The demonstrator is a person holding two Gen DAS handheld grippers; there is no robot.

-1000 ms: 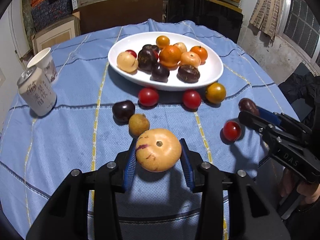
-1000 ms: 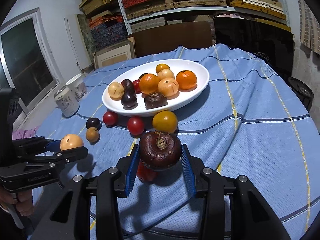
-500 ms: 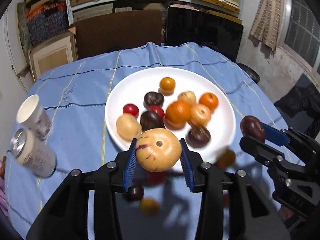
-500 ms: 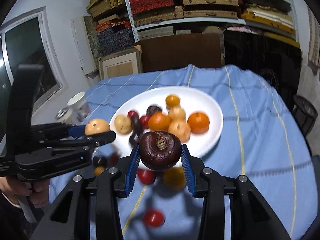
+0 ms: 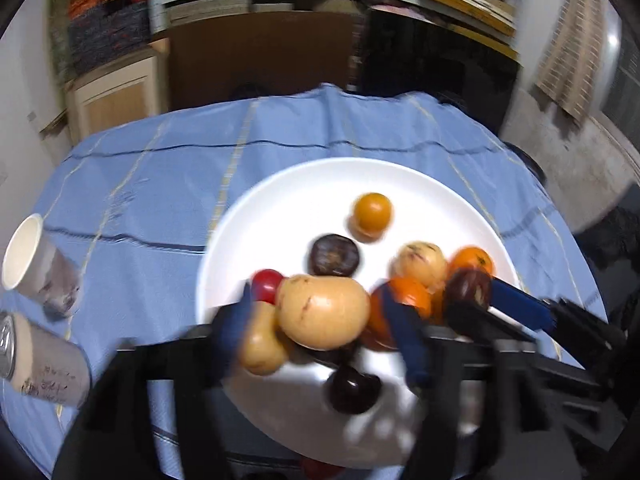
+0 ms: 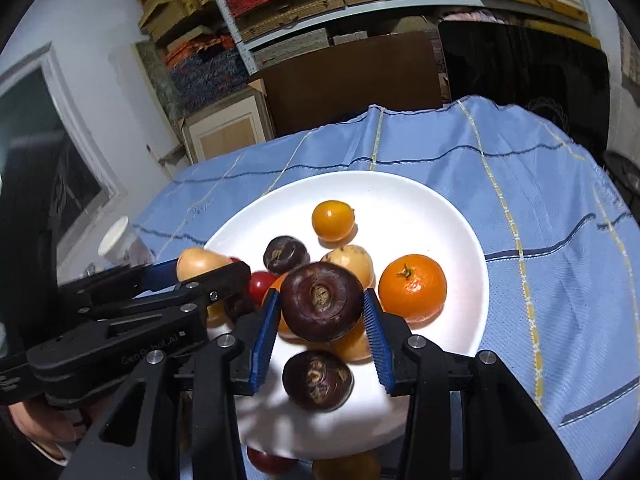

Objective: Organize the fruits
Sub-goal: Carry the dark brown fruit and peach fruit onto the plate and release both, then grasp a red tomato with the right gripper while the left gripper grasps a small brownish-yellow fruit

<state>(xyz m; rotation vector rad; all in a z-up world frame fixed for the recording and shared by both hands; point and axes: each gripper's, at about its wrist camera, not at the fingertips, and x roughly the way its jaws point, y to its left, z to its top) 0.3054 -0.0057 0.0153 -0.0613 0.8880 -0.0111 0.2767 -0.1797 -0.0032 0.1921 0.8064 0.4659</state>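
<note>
The blue-clothed surface (image 6: pixel 540 184) carries a wide white plate (image 6: pixel 432 208), and both grippers hang over its near half. The left gripper (image 5: pixel 324 316) has its fingers opening, wide apart around a pale yellow fruit (image 5: pixel 323 312) that sits between them above the pile; the blur hides whether a pad touches it. The right gripper (image 6: pixel 320 316) is opening too, its blue pads just beside a dark maroon fruit (image 6: pixel 322 306), with only a sliver of gap showing. To do the release well, I'd judge each fruit should drop into bare plate, not onto another fruit, since round ones roll. The heap already there stands in the way: a tangerine (image 6: pixel 412 286), a small orange fruit (image 6: pixel 333 220), another dark fruit (image 6: pixel 318 380) right under the right fingers. Off the plate's left edge stand a can (image 5: pixel 40 364) and a paper cup (image 5: pixel 28 260), well apart from the work
</note>
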